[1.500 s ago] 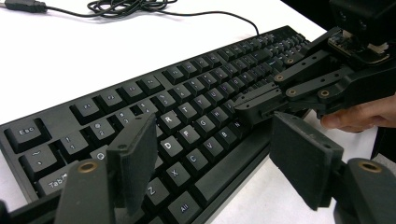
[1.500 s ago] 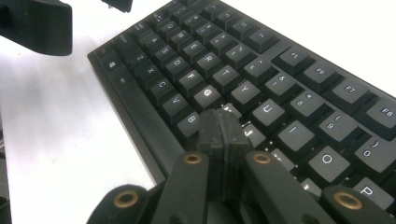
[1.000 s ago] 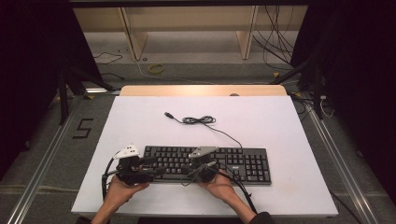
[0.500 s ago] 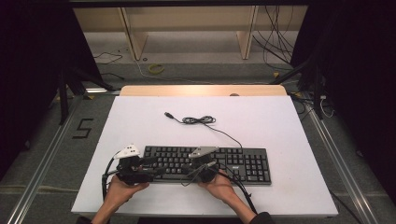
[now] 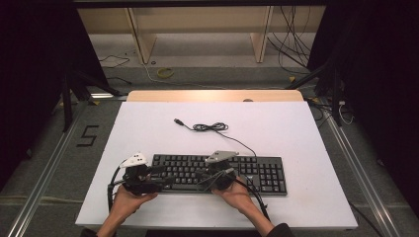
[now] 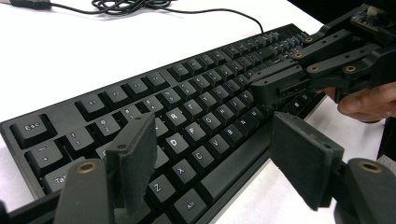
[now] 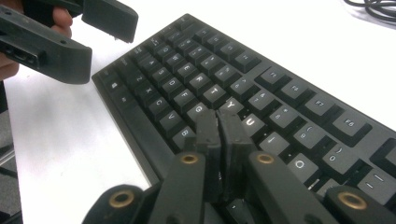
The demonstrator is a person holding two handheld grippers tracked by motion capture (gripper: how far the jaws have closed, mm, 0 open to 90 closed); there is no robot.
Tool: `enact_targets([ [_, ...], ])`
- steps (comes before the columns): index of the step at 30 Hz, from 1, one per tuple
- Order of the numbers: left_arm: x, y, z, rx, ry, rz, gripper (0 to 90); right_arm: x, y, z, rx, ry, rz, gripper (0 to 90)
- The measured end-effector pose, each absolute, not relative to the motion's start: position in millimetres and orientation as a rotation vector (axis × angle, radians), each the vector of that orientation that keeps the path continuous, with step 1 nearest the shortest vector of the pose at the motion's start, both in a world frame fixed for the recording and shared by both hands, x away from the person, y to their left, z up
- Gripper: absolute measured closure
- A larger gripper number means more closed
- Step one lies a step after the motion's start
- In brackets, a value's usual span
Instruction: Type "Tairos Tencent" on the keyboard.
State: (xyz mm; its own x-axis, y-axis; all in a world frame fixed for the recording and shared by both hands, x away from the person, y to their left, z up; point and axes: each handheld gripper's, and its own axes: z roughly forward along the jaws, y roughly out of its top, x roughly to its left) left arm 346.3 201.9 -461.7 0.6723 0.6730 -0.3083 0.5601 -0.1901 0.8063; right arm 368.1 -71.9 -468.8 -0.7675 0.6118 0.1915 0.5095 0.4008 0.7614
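Right gripper (image 7: 218,122): jaws pressed together with nothing between them, tips poised over the middle letter keys of the keyboard (image 5: 217,173), around the H key; whether they touch the key cannot be told. Left gripper (image 6: 215,158): jaws spread wide, empty, hovering above the keyboard's left end, one jaw over the letter keys and the other past the front edge. Keyboard: black, full-size, white legends, number pad at its 3 o'clock end; it lies flat on the white table (image 5: 296,128) toward the 6 o'clock edge; its black cable (image 5: 212,127) runs off toward 12 o'clock, loosely coiled, plug lying free.
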Motion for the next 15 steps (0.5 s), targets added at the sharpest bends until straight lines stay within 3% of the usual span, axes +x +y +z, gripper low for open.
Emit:
enact_targets([
  [15,347,203,-462,1.862,0.975,0.146,31.9,368,-87,-458,0.994,2.499,1.375,67.9],
])
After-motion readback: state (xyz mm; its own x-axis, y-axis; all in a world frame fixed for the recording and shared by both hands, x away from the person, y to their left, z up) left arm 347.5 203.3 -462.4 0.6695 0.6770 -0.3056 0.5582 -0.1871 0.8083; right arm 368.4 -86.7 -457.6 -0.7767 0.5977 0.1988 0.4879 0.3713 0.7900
